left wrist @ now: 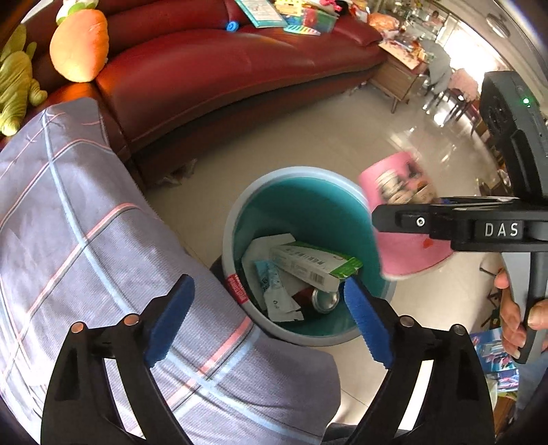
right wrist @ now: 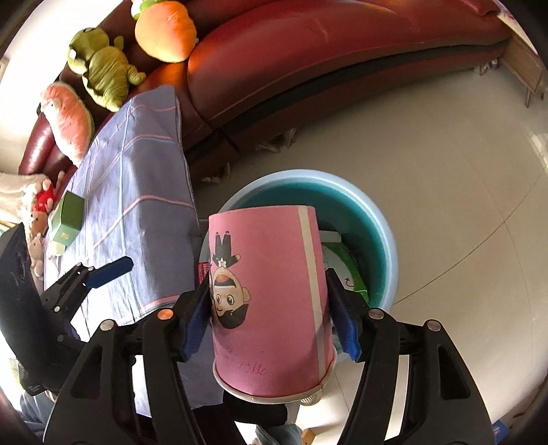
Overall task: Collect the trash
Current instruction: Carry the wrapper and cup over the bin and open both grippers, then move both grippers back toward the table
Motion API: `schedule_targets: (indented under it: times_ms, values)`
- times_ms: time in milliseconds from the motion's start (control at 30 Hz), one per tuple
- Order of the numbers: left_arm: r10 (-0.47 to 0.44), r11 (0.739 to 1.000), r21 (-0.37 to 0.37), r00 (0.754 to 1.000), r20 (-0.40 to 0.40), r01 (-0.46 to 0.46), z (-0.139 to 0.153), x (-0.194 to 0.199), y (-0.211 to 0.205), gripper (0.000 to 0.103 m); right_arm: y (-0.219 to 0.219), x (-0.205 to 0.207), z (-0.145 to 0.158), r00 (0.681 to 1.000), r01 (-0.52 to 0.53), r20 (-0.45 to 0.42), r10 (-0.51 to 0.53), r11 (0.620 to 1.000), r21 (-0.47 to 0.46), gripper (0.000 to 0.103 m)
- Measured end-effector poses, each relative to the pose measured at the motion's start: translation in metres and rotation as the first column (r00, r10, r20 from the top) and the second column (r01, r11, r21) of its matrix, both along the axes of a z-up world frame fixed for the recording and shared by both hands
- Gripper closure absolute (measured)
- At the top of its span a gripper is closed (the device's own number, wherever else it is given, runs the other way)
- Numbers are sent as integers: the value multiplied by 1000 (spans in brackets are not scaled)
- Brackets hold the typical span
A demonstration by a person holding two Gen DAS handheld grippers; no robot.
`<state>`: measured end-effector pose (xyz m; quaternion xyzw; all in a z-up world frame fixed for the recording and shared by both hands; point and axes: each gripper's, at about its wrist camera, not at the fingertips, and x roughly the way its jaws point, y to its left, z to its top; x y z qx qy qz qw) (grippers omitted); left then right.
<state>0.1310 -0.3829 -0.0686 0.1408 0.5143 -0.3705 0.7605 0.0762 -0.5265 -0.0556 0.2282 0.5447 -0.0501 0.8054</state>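
A pink paper cup (right wrist: 270, 301) sits between the right gripper's (right wrist: 272, 320) jaws above a round teal bin (left wrist: 239, 219) on pale floor tiles (right wrist: 445, 171), beside a checked grey cloth (left wrist: 68, 222) and red leather sofa (left wrist: 212, 68); whether the pads press it is unclear. The left gripper's (left wrist: 270, 316) jaws gape empty.

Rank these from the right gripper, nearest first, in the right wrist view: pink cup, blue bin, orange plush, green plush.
1. pink cup: between the jaws of the right gripper, upside down.
2. blue bin: just behind the cup, on the floor.
3. orange plush and green plush: both far back on the red sofa, upper left; too close to call.
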Motion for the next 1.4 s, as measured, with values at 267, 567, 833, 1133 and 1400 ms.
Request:
schedule_targets:
  times_ms: [267,567,833,1133,1400]
  values:
    - [23,1000,-8,1000,-3,-23,2,0,20,10,10,4,2,1000,-3,-30,2,999,-45,27]
    - [45,999,-26,999,11,-45,12,-1,42,10,31,5,7,998,-35,-58,30,996,-88,23]
    - [90,995,-42,996,24,-89,21,3,74,10,58,11,20,996,-74,-50,69,990,-122,20]
    - [177,983,-59,984,24,-175,30,16,131,10,107,33,26,986,-161,-73,151,976,-145,20]
    - [307,951,-65,951,37,-304,37,33,213,10,173,70,31,963,-266,-85,256,952,-152,20]
